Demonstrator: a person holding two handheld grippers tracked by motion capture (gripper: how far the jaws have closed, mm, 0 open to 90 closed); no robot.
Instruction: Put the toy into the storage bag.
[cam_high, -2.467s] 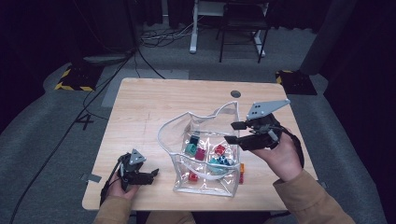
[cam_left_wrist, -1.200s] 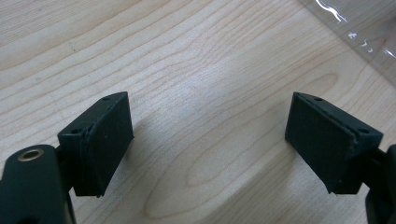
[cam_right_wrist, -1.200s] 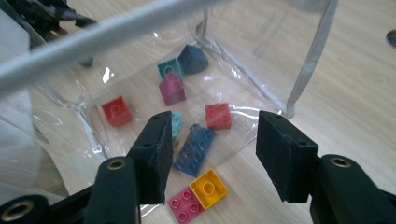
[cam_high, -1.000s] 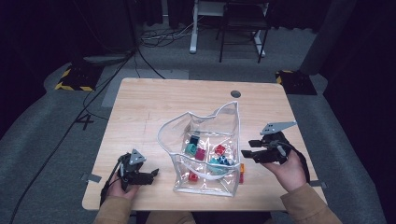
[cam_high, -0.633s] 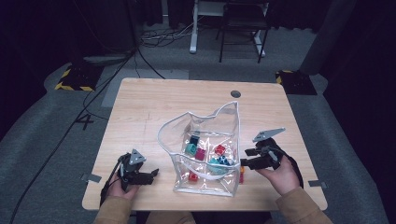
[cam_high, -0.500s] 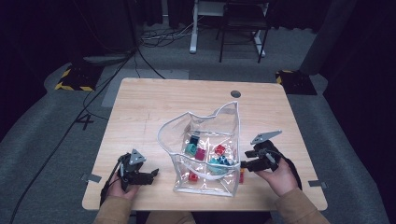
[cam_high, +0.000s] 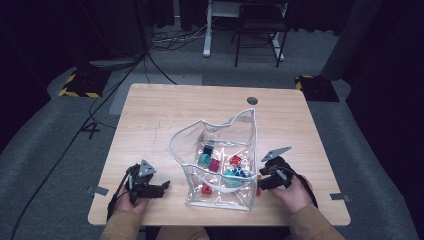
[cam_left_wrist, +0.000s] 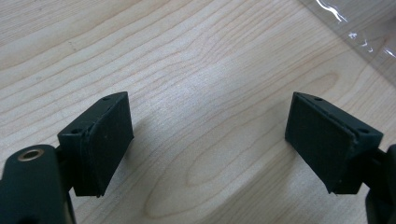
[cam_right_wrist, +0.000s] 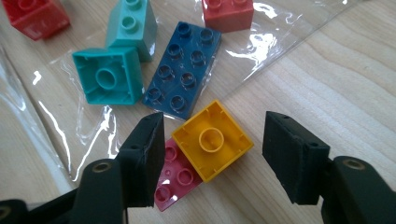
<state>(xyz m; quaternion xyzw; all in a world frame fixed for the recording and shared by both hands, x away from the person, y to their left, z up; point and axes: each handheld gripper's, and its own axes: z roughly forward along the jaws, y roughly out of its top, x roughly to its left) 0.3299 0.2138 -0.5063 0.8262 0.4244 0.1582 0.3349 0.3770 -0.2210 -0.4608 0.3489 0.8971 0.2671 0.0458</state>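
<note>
A clear plastic bag stands open mid-table with several coloured bricks inside. In the right gripper view a yellow brick lies studs-down on the wood outside the bag's edge, partly over a pink brick. My right gripper is open, its jaws on either side of the yellow brick without touching it. Under the plastic just beyond lie a blue brick, two teal bricks and red ones. My right gripper sits at the bag's right front corner. My left gripper rests open over bare wood.
The wooden table has free room behind and left of the bag. A corner of the bag lies far right of the left jaws. A cable hole is at the back. Chairs and cables lie on the floor beyond.
My right gripper has come down from beside the bag's upper right rim to the table at its right front corner. The left gripper has stayed put.
</note>
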